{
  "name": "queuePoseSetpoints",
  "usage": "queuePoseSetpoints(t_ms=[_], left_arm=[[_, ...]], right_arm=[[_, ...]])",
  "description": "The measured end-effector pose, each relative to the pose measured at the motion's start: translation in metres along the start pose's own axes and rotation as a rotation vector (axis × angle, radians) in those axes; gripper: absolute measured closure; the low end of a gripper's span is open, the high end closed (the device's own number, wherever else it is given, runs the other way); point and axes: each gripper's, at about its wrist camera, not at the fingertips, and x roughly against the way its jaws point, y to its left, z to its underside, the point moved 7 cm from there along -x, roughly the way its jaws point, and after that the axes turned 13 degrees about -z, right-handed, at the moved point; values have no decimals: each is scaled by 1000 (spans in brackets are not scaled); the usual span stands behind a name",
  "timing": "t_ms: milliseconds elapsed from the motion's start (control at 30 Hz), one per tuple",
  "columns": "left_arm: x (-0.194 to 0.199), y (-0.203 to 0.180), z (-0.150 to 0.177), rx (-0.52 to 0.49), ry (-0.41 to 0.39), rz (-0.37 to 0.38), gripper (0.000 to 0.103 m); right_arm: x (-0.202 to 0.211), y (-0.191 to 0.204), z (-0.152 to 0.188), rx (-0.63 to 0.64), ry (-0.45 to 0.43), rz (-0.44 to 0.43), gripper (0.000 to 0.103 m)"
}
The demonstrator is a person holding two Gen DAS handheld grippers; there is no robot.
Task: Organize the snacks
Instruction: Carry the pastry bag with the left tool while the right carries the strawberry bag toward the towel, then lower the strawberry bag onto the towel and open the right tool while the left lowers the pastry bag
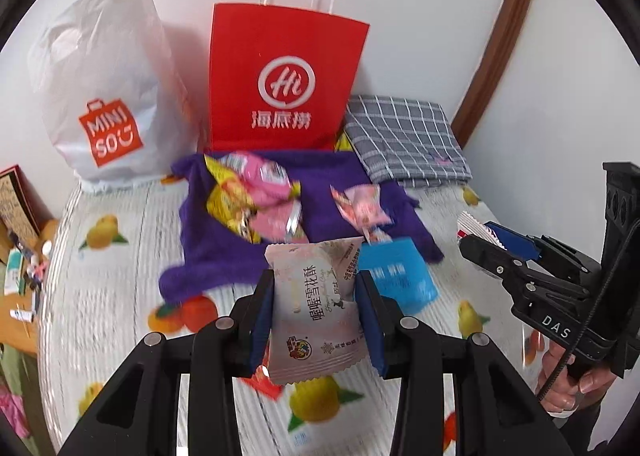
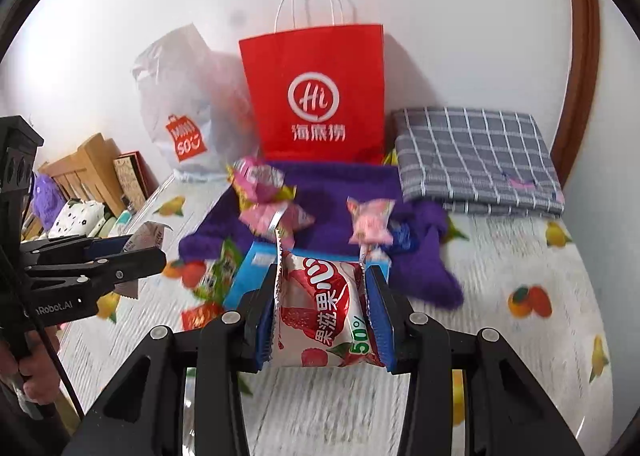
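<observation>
Both tongs are loaded: the left tongs (image 1: 314, 314) are clamped on a pale pink snowflake-crisp packet (image 1: 316, 308), the right tongs (image 2: 322, 314) squeezed on a red-and-white lychee jelly pack (image 2: 324, 312). Both are held up above the bed (image 1: 112, 276), near side, probably for dropping into the red paper bag (image 1: 284, 80) at the far wall. More snacks (image 1: 256, 200) sit on the purple cloth (image 1: 332, 184).

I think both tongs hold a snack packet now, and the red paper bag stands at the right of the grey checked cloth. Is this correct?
Not quite. Both tongs, left tongs and right tongs, do hold a snack packet, but the red paper bag stands to the left of the grey checked cloth. The right wrist view shows it.
</observation>
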Motion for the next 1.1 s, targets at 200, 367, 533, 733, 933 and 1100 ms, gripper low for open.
queuePoseSetpoints(t_ms=[200,367,533,733,933,1100], left_arm=[[-23,17,-44,44,-11,-26,65],[-45,25,-69,75,-2,-11,65],[-66,32,-88,97,-12,-35,65],[-88,42,-92,112,-1,-58,65],[-109,44,-84,119,47,-33,65],[-130,36,-75,98,92,-46,65]], right_arm=[[-26,-18,-34,-9,0,7,62],[-52,-28,-60,4,5,1,62],[-76,-33,-86,27,-3,-19,62],[-99,-30,-105,54,-12,-48,62],[-135,-35,-90,72,66,-86,62],[-153,-47,-78,71,118,-74,62]])
